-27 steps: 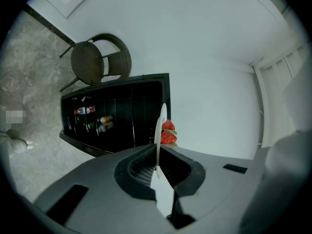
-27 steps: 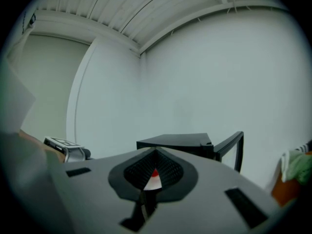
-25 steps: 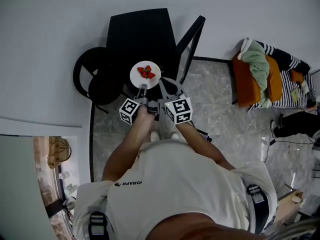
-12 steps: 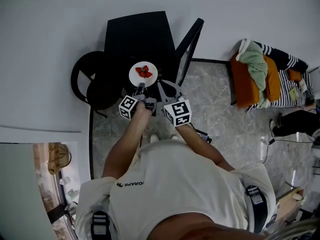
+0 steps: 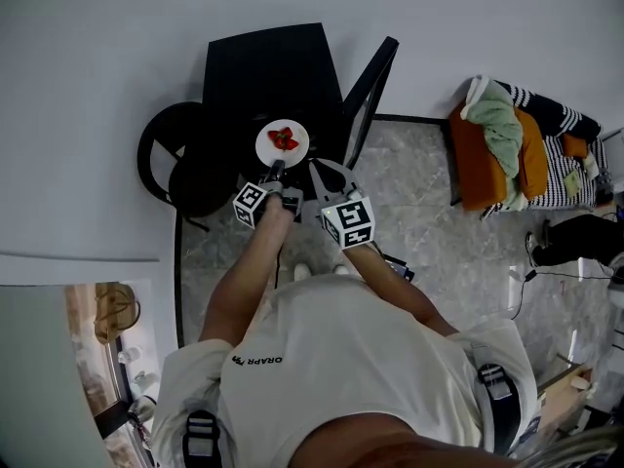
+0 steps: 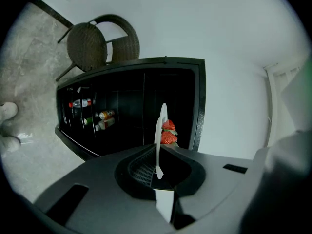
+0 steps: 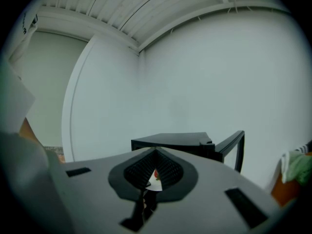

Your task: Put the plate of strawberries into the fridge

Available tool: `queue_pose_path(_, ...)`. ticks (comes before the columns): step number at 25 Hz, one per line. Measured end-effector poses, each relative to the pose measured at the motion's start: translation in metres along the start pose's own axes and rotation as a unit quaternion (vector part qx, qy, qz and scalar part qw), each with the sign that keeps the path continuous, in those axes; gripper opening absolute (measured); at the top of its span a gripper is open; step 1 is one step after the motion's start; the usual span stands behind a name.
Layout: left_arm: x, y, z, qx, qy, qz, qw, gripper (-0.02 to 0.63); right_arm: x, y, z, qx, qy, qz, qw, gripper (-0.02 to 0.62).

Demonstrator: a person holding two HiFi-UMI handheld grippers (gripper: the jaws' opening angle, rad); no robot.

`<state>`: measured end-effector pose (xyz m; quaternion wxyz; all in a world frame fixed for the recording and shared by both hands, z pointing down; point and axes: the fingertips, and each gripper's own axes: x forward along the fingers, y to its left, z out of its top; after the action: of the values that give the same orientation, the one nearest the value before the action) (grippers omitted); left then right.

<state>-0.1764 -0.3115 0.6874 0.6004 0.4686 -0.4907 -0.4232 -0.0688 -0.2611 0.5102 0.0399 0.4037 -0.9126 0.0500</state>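
A white plate (image 5: 283, 144) with red strawberries (image 5: 283, 139) is held out over the open front of a low black fridge (image 5: 268, 61). My left gripper (image 5: 277, 168) is shut on the plate's near rim. In the left gripper view the plate (image 6: 162, 121) stands edge-on between the jaws, strawberries (image 6: 168, 133) to its right, and the dark fridge interior (image 6: 146, 106) lies behind. My right gripper (image 5: 317, 166) hovers just right of the plate, shut with nothing in it. The fridge door (image 5: 369, 81) stands open to the right.
A dark wicker chair (image 5: 180, 159) stands left of the fridge against the white wall. Bottles and cans (image 6: 90, 108) fill the fridge's door shelves. An orange seat piled with clothes (image 5: 507, 149) sits at the right, and cables (image 5: 546, 261) run across the marble floor.
The plate and both grippers have shifted slightly up the frame toward the fridge. The left gripper's hold on the plate is unchanged.
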Motion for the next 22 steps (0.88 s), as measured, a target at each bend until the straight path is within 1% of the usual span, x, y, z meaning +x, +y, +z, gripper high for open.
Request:
queue_pose_path(5,0.013,0.015,0.01,0.011,0.001,0.014,0.9998,0.012,-0.001,0.001,0.003,0.002,-0.009,0.003,1.0,0.012)
queue_pose_path(8,0.024,0.019,0.016,0.016,-0.001,0.013,0.9998,0.012,-0.002,0.0,0.002,0.0,-0.008,0.002,1.0,0.012)
queue_pose_path(13,0.037,0.019,0.015,-0.006,-0.005,0.007,0.9999,0.012,-0.001,0.001,-0.001,0.001,-0.007,0.005,1.0,0.012)
queue_pose_path(17,0.051,0.019,0.016,0.004,0.005,0.004,1.0,0.012,-0.001,-0.001,0.002,0.002,-0.011,0.007,1.0,0.012)
queue_pose_path(20,0.058,0.02,0.021,-0.007,0.004,-0.002,1.0,0.012,0.0,-0.001,0.0,0.001,-0.01,0.007,1.0,0.012)
queue_pose_path(22,0.06,0.022,0.024,-0.01,-0.002,0.0,0.9999,0.012,-0.001,-0.001,-0.001,0.0,-0.008,0.007,1.0,0.012)
